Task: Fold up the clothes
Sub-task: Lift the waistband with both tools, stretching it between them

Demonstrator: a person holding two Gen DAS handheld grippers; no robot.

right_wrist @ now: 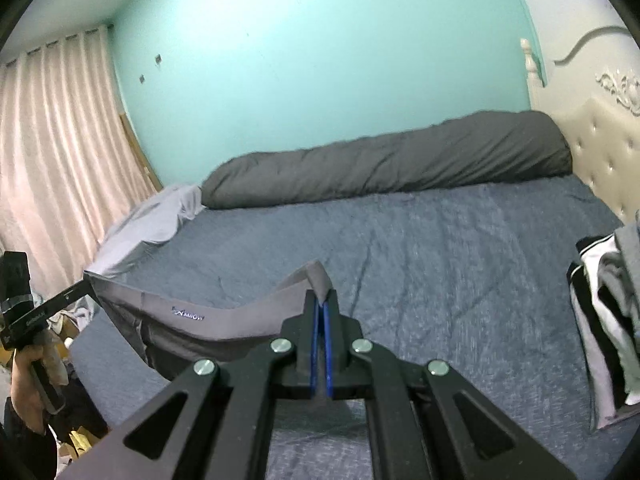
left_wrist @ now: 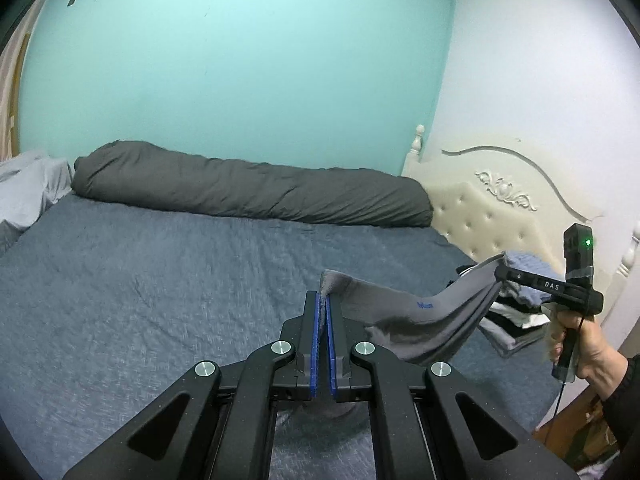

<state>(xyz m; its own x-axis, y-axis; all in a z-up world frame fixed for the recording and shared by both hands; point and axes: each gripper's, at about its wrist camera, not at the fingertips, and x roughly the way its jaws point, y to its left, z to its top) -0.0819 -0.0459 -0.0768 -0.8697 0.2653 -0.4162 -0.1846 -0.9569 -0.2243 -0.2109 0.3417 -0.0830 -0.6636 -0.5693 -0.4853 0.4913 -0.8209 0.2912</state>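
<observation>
A grey garment with small blue lettering on its waistband hangs stretched in the air between my two grippers, above the blue bed. My left gripper is shut on one end of the waistband. My right gripper is shut on the other end; the garment sags between them. The right gripper also shows in the left wrist view, and the left gripper in the right wrist view. The garment's lower part hangs down behind the fingers.
A pile of clothes lies at the bed's right side by the cream headboard; it also shows in the right wrist view. A rolled dark grey duvet lies along the far wall. Pale sheets and curtains are at left.
</observation>
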